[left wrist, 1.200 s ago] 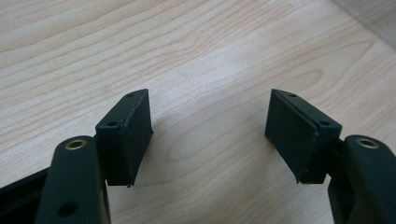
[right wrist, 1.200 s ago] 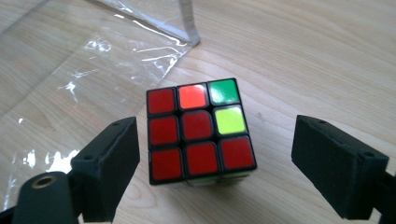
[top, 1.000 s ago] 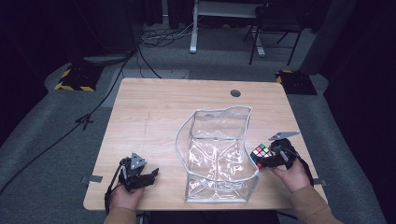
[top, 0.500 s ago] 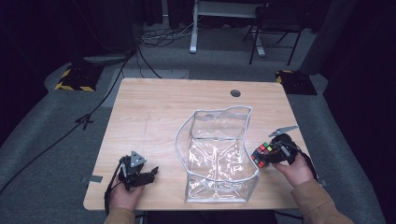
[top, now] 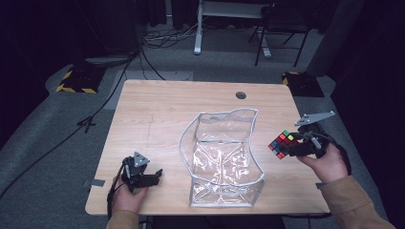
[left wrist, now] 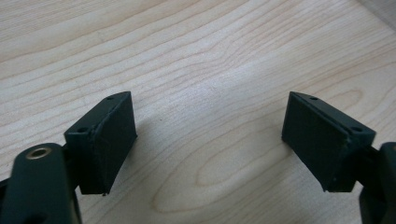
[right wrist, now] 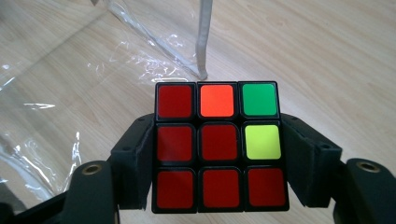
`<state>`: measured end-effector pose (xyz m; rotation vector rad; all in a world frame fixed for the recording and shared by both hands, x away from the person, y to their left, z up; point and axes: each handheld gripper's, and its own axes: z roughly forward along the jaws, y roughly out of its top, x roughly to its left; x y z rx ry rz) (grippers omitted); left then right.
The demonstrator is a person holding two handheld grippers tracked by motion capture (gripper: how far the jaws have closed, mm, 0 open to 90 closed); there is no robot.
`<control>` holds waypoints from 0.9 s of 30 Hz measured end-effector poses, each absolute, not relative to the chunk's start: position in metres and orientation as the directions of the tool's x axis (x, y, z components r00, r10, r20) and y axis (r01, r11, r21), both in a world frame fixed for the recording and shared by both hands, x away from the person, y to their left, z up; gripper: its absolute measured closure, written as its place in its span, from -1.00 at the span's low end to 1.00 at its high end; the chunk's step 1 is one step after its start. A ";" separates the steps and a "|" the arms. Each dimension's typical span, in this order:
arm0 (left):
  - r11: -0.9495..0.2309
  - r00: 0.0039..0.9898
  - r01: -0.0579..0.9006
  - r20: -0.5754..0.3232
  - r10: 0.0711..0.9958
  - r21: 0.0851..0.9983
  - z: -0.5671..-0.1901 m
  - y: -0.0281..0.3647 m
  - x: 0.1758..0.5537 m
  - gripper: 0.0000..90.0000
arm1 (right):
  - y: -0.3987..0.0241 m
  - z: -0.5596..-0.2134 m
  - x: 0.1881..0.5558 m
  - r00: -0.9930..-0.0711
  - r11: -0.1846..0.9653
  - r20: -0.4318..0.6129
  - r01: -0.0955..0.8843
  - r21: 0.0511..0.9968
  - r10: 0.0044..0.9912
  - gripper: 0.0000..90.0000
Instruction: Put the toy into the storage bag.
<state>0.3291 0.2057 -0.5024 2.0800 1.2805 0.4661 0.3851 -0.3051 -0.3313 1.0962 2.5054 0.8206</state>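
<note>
At the right edge of the high view, the right gripper (top: 292, 147) clamps a cube (top: 282, 144) above the table (top: 157, 109).
Lower left, the left gripper (top: 154, 176) rests on the wood, its jaws just opening, nothing between them; the cube hangs just right of the clear bag (top: 224, 157) at centre.

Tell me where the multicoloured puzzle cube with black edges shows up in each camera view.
High view: the multicoloured puzzle cube sits right of centre, clamped in the right gripper, beside the clear plastic bag.
Left gripper view: open jaws over bare wooden table; the cube is not in this picture.
Right gripper view: the cube is at centre bottom, mostly red face up.
Shared landmark: the wooden table's grain.
</note>
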 end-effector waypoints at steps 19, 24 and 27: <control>-0.320 0.466 0.657 -0.033 0.884 0.682 -0.503 0.206 0.330 -0.66 | -0.295 -0.267 0.382 -0.725 0.598 -0.076 0.498 0.628 0.684 -0.24; -0.316 0.457 0.656 -0.027 0.889 0.685 -0.503 0.206 0.329 -0.66 | -0.285 -0.254 0.384 -0.751 0.619 -0.080 0.474 0.627 0.656 -0.24; -0.314 0.456 0.658 -0.031 0.889 0.684 -0.503 0.206 0.329 -0.66 | -0.280 -0.248 0.385 -0.758 0.623 -0.080 0.466 0.628 0.647 -0.24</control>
